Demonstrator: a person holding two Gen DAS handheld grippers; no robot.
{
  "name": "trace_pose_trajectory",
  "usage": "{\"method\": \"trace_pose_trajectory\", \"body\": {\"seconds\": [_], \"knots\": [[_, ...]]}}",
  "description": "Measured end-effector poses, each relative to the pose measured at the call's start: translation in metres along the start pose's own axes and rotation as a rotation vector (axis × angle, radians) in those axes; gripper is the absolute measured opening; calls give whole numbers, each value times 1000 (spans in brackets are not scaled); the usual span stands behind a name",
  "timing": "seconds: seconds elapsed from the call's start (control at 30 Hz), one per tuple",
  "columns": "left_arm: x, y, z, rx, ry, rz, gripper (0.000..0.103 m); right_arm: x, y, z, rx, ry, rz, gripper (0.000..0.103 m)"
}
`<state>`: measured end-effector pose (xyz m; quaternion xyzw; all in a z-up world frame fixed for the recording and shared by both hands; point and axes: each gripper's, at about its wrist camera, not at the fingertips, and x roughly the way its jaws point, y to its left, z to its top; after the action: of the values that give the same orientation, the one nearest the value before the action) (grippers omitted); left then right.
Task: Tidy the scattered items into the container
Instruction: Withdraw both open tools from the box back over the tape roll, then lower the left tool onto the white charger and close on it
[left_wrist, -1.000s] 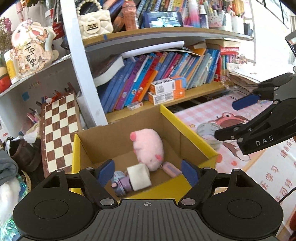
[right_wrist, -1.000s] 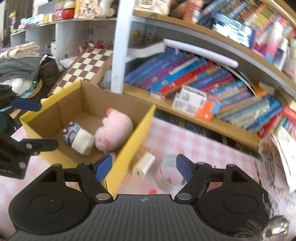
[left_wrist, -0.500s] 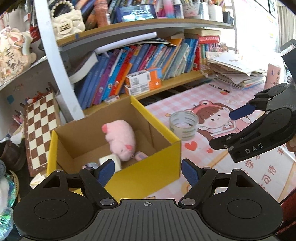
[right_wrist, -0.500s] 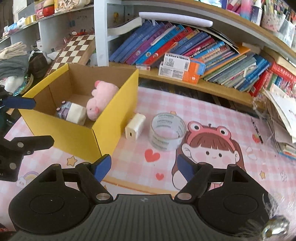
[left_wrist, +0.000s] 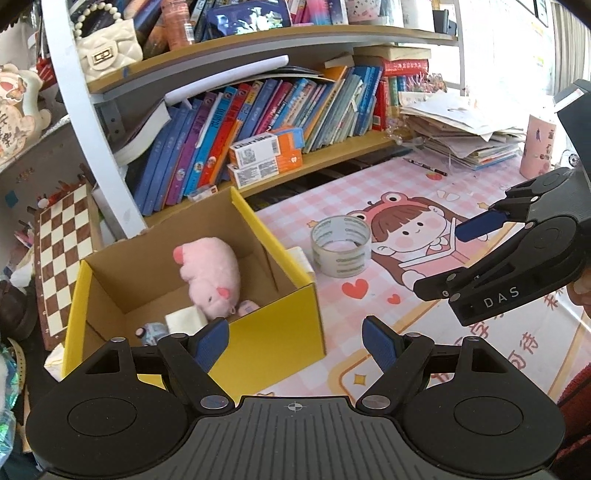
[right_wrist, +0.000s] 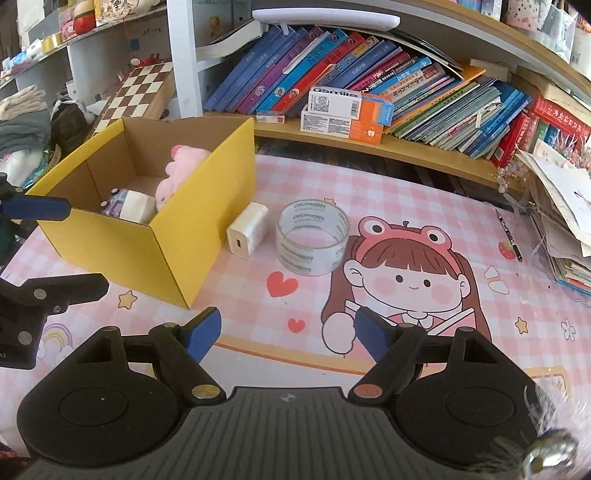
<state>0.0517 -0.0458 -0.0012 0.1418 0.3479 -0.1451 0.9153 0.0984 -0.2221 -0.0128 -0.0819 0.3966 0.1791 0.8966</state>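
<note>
Blue-padded, the right gripper (right_wrist: 286, 336) hangs wide and empty over the pink cartoon mat (right_wrist: 406, 229), as does the left gripper (left_wrist: 295, 341). Beside the yellow cardboard box (right_wrist: 207, 206) stands a white charger block (right_wrist: 248, 232); just beyond it, a clear tape roll (right_wrist: 313, 242). Inside lies a pink plush pig (left_wrist: 212, 273).

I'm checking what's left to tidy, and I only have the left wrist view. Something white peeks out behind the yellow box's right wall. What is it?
Observer: A white charger, lying on the mat between the box and the tape roll.
Operator: Does it touch the tape?
Observer: No, a narrow strip of mat shows between them.
Operator: Is the right gripper carrying anything?
Observer: No. The right gripper has open, empty jaws and is over the mat, short of both items.
</note>
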Motion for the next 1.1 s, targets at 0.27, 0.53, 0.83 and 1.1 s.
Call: {"method": "trace_pose_trajectory", "body": {"seconds": [0.27, 0.53, 0.83, 1.1], "knots": [[10, -22, 9, -2, 30, 17, 82, 5, -22, -5, -2, 9, 36, 79], [21, -44, 17, 1, 64, 36, 82, 13, -45, -9, 0, 20, 71, 79], [34, -57, 33, 22, 82, 102, 82, 21, -67, -10, 4, 18, 108, 79], [48, -68, 52, 90, 91, 143, 82, 34, -80, -4, 2, 9, 134, 79]]}}
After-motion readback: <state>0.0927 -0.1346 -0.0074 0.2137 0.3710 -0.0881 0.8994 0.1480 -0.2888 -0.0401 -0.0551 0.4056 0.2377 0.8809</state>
